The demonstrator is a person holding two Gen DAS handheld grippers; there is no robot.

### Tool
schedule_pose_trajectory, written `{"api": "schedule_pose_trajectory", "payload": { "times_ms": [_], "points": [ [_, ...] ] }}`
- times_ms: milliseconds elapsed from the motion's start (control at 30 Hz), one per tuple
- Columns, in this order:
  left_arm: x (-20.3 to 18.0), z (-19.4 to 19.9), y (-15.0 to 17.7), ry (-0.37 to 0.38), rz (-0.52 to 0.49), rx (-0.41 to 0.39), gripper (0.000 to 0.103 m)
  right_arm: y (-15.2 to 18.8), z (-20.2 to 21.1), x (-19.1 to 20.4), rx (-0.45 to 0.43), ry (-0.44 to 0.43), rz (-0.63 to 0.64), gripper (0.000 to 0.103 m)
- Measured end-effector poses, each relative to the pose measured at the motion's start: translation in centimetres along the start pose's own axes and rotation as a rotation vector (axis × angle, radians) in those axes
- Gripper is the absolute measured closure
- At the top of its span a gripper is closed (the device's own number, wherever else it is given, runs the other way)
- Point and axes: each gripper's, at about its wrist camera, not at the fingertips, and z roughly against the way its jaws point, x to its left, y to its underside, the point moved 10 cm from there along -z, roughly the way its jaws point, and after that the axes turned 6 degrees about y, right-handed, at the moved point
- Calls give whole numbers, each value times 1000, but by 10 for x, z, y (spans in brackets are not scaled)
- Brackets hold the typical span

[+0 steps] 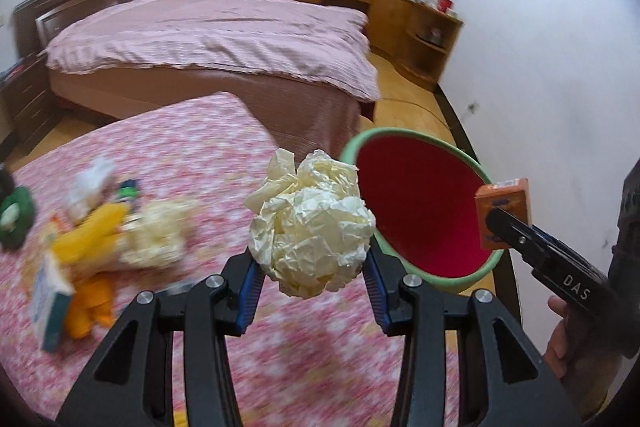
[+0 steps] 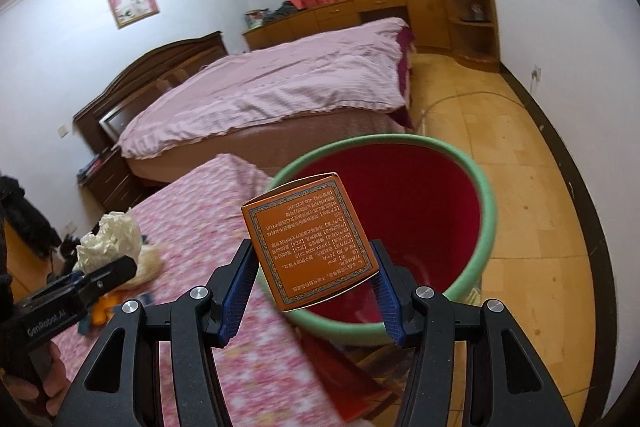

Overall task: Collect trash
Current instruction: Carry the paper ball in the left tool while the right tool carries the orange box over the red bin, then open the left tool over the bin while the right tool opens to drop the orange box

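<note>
My left gripper is shut on a crumpled cream paper ball, held above the pink floral table just left of a green-rimmed bin with a red inside. My right gripper is shut on an orange box with printed text, held over the bin's near rim. The right gripper also shows in the left wrist view, with the orange box at the bin's right rim. The left gripper and paper ball show at the left of the right wrist view.
More litter lies on the floral cloth at the left: a yellow wrapper, another cream paper wad, a small box and a green item. A bed stands behind, wooden cabinets along the far wall.
</note>
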Motion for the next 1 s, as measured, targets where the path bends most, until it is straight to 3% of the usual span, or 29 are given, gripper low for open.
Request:
{"api": "schedule_pose_trajectory", "payload": {
  "times_ms": [200,433,500,733,1000],
  "points": [
    [-39,-47,-4,52,-47,56,57,-6,-22,-34,24,24,-34,46],
    [-55,-79,-1,67,-80,104,57,-8,-44,-58,54,34,-65,46],
    [-58,-84,-1,66,-86,110,57,-8,-50,-63,64,32,-73,45],
    [-60,-91,-6,65,-103,97,40,-11,-60,-65,82,18,-67,45],
    [-60,-96,-9,66,-92,103,40,-17,-62,-69,83,3,-69,45]
  ]
}}
